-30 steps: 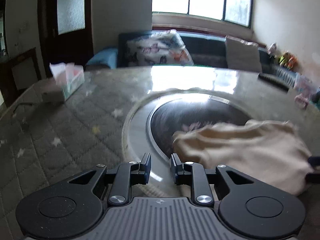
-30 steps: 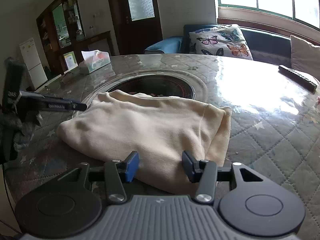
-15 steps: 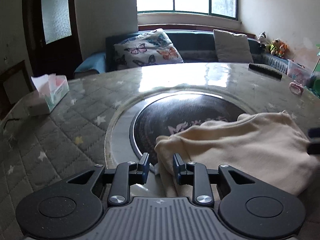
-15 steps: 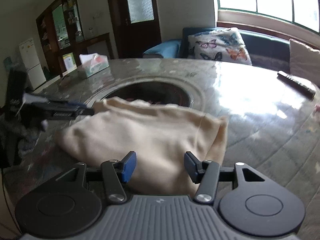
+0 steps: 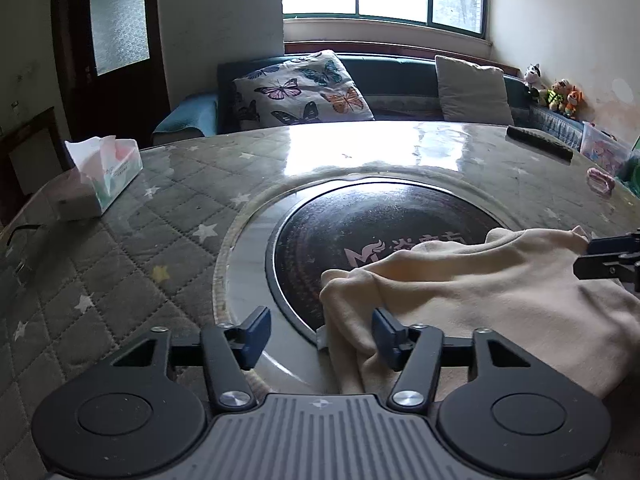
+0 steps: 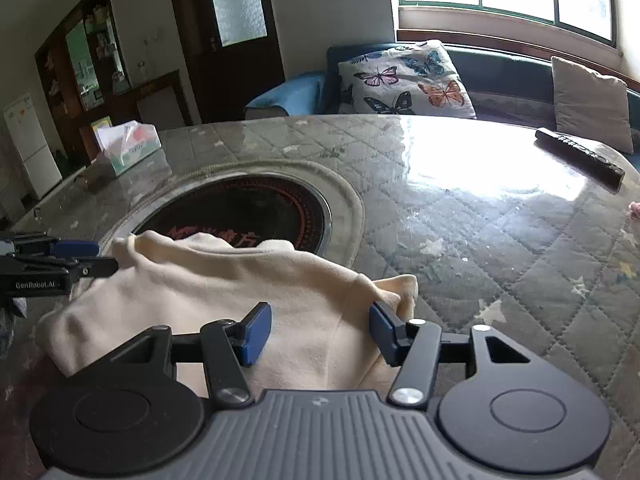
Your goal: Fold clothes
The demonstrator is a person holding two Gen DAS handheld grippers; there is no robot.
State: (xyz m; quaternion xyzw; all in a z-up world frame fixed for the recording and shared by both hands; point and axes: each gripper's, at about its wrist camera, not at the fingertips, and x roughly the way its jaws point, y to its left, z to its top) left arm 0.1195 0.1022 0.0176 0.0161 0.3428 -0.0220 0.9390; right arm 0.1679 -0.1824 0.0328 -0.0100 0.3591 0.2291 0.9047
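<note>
A cream garment (image 6: 224, 296) lies folded on the quilted table (image 6: 500, 248), partly over the dark round hotplate (image 5: 380, 236) set in the middle. The left gripper (image 5: 320, 330) sits at the cloth's left edge — jaws apart and opening, cloth lying between them, not pinched. The right gripper (image 6: 318, 332) stands over the cloth's right corner, jaws likewise opening. A tissue box (image 5: 102, 176) stands well apart.
</note>
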